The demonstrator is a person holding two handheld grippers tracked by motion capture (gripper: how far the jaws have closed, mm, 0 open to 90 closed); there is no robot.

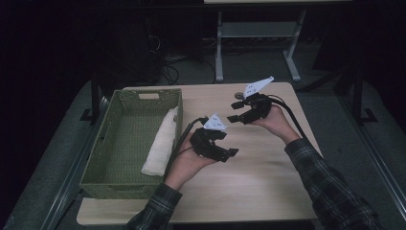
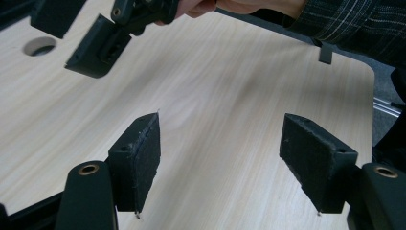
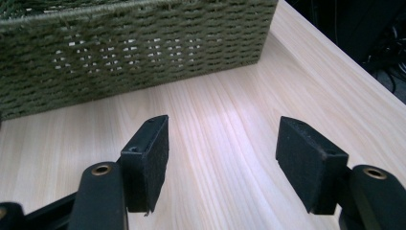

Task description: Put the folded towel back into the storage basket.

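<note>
Left gripper point(image 1: 229, 152) held above the middle of the light wooden table point(image 1: 268, 191), just right of the green woven basket point(image 1: 103, 158), pointing toward the table's right side. Jaws spread wide in the left gripper view point(image 2: 220, 163), with nothing between the black pads point(image 2: 143, 153) but bare tabletop.

Right gripper point(image 1: 233, 111) raised over the far right part of the table, pointing left toward the basket, a grey three-cornered plate point(image 1: 257, 86) tilted on top. Jaws likewise wide in the right gripper view point(image 3: 222, 158), empty, with wood grain showing between the pads point(image 3: 153, 153) and the basket's woven side wall point(image 3: 134, 52) ahead, standing on the table.

Both grippers apart from each other, neither touching anything. Right gripper's jaws point(image 2: 72, 33) seen also at the top left of the left gripper view, hanging clear of the table near a round hole point(image 2: 39, 46) in the tabletop.

Rolled white cloth point(image 1: 162, 141) lying inside the basket along its right wall, one end toward the near corner, near the left hand point(image 1: 189, 160) but apart from it. Plaid sleeves point(image 1: 325, 177) coming in from the bottom edge.
</note>
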